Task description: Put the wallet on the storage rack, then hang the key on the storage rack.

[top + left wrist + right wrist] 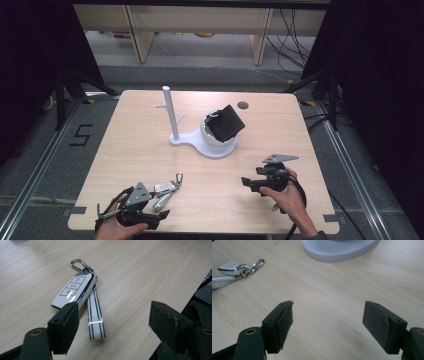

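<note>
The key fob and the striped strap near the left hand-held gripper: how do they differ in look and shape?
The key fob is a broad, glossy white slab with button outlines on its face; the striped strap is a narrow, flat white band with dark lines along its length. The key fob has a shiny metal edge; the striped strap shows none. Both lie flat on the table, joined at the silver clip.

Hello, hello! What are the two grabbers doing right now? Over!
Left gripper open, just short of the car key fob. Right gripper open over bare table. Nothing blocking the fob.
</note>
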{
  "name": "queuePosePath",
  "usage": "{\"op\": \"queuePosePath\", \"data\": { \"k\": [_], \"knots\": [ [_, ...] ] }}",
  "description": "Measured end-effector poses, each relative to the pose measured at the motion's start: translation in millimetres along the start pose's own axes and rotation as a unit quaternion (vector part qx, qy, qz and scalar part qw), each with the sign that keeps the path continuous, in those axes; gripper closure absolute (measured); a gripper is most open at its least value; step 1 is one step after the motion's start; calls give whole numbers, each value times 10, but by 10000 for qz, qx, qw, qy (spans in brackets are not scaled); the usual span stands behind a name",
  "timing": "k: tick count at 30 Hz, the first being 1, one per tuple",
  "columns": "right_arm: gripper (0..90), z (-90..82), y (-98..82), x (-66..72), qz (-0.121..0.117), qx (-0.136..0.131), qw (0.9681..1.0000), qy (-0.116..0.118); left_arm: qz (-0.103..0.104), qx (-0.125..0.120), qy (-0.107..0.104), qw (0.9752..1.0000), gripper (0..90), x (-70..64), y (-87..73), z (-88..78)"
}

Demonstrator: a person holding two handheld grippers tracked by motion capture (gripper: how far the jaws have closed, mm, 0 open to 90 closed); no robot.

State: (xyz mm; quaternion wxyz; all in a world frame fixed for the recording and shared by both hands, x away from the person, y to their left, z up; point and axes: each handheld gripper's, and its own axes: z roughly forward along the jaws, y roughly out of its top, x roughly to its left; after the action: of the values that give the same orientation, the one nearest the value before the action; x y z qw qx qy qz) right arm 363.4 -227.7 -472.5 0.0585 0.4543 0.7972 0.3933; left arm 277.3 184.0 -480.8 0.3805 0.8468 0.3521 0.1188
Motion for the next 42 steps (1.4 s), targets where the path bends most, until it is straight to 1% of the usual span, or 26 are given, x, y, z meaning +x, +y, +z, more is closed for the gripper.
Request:
{"op": "queuePosePath", "data": {
  "k": [1, 4, 6, 9, 11, 12, 13, 14, 15, 16, 18, 22, 23, 24, 26, 27, 28, 29, 30, 32, 34, 35, 36, 37, 38, 42],
  "knots": [
    [251, -1, -15, -22, -145, 39, 9999, -23, -4, 3, 12, 10000, 242, 3, -5, 1],
    [241, 1, -96, -26, -287, 78, 9994, -190, 62, -5, 70, 10000, 235, 16, -12, 12],
    [245, -21, -152, -14, -255, 105, 9992, -273, 112, 21, 75, 9999, 234, 26, -13, 8],
    [239, -40, -228, -18, -325, 19, 9990, -312, -6, -61, 83, 9999, 233, 29, -16, 12],
    [228, -64, -275, -3, -201, 187, 9993, -255, -78, -99, 57, 9999, 227, 36, -25, 13],
    [228, -63, -301, -8, -237, 243, 9993, -150, -92, -120, 36, 9999, 222, 39, -28, 17],
    [228, -64, -317, 9, -214, 270, 9991, -227, -99, -122, 33, 9999, 220, 41, -28, 15],
    [228, -51, -340, 23, -234, 179, 9991, -302, -99, -106, 60, 9999, 219, 40, -25, 10],
    [227, -47, -355, 34, -248, 141, 9991, -312, -79, -90, 98, 9999, 217, 46, -24, 7],
    [223, -65, -362, 32, -349, 246, 9986, -311, -66, -83, 70, 9999, 214, 47, -24, 3],
    [218, -73, -380, 58, -275, 275, 9988, -309, -78, -68, 127, 9999, 213, 45, -25, 2],
    [220, -69, -419, 66, -286, 322, 9987, -290, -26, -67, 127, 9999, 212, 47, -14, -5],
    [220, -71, -424, 76, -205, 342, 9988, -289, -35, -53, 177, 9998, 211, 52, -9, -9],
    [220, -68, -421, 47, -369, 309, 9984, -287, -45, -72, 175, 9998, 211, 55, -2, -8],
    [221, -66, -433, 59, -253, 307, 9988, -284, -77, -150, 187, 9997, 211, 58, 19, -3],
    [221, -53, -439, 59, -231, 248, 9991, -269, -32, -111, 186, 9998, 211, 75, 42, -7],
    [222, -60, -437, 74, -97, 362, 9992, -160, -18, -124, 192, 9997, 211, 87, 57, -5],
    [222, -67, -433, 77, -93, 381, 9990, -196, -13, -119, 231, 9997, 211, 105, 78, -4],
    [222, -55, -433, 59, -267, 256, 9989, -280, -27, -128, 230, 9997, 212, 118, 96, -1],
    [222, -65, -418, 55, -321, 248, 9988, -274, -19, -120, 250, 9996, 213, 166, 143, 9],
    [223, -63, -429, 67, -258, 182, 9992, -255, -86, -85, 245, 9996, 217, 215, 199, 36],
    [223, -74, -424, 54, -332, 239, 9988, -267, -90, -38, 267, 9996, 220, 245, 236, 59],
    [224, -79, -427, 67, -192, 307, 9989, -284, -73, 2, 282, 9996, 224, 263, 257, 75],
    [224, -83, -422, 61, -223, 364, 9987, -279, -63, 23, 280, 9996, 231, 281, 285, 99],
    [225, -79, -420, 52, -248, 371, 9989, -122, -65, 58, 284, 9996, 238, 298, 316, 125],
    [229, -73, -417, 62, -289, 365, 9988, -156, -75, 324, 215, 9992, 265, 340, 464, 267]
  ]
}}
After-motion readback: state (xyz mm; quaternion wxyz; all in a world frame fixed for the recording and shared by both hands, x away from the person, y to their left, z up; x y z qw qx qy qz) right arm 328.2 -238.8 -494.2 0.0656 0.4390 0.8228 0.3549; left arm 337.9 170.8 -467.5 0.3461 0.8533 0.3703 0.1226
